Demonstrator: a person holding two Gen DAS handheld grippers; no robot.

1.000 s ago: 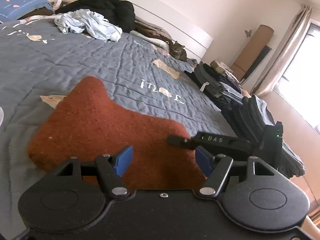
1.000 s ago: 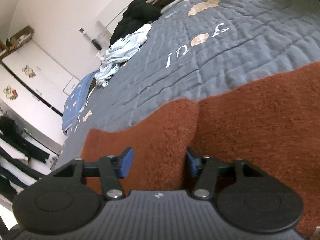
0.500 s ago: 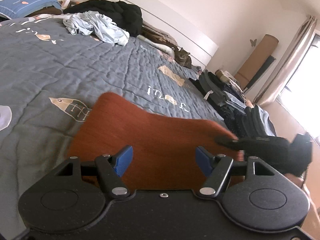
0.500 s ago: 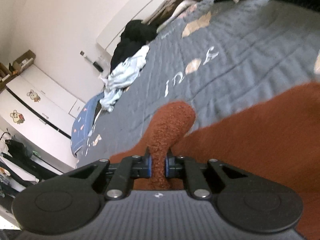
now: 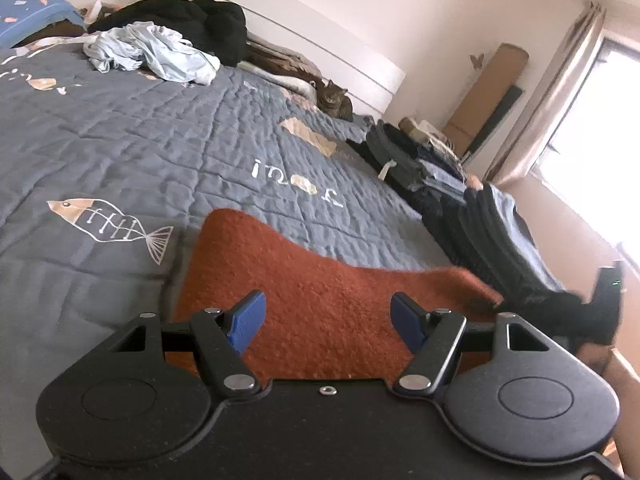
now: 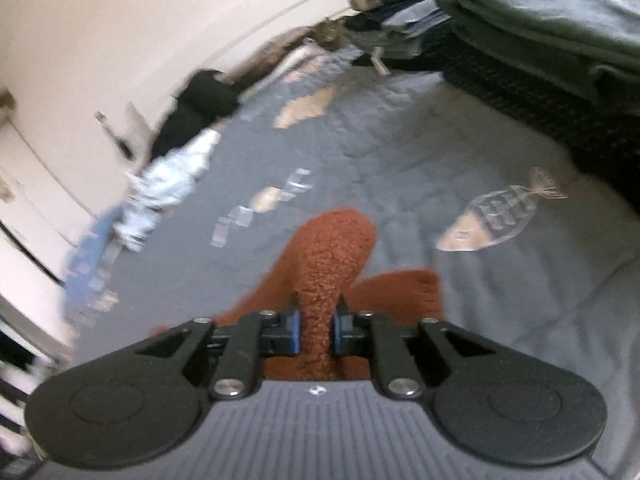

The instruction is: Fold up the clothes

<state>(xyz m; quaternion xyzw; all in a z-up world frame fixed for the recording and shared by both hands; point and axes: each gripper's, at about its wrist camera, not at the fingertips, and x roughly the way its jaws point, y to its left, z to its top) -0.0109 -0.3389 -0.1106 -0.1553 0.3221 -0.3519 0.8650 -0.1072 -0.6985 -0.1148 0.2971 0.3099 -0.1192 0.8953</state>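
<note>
A rust-orange fuzzy garment (image 5: pixel 320 296) lies on the grey quilted bed (image 5: pixel 120 140). My left gripper (image 5: pixel 326 320) is open just above the garment's near part, with nothing between its blue pads. My right gripper (image 6: pixel 316 326) is shut on a raised fold of the same garment (image 6: pixel 332 256) and holds it off the bed. In the left wrist view the right gripper (image 5: pixel 576 312) shows at the far right, at the garment's stretched right corner.
A crumpled light-blue garment (image 5: pixel 148 52) and a black one (image 5: pixel 200 20) lie at the bed's far end. A cat (image 5: pixel 334 98) sits by the headboard. A row of folded dark clothes (image 5: pixel 460 200) lines the bed's right side, also in the right wrist view (image 6: pixel 540 40).
My right gripper closed on a fold of the orange garment, lifted it and pulled it to the right. The garment stretched out wide. My left gripper stayed open.
</note>
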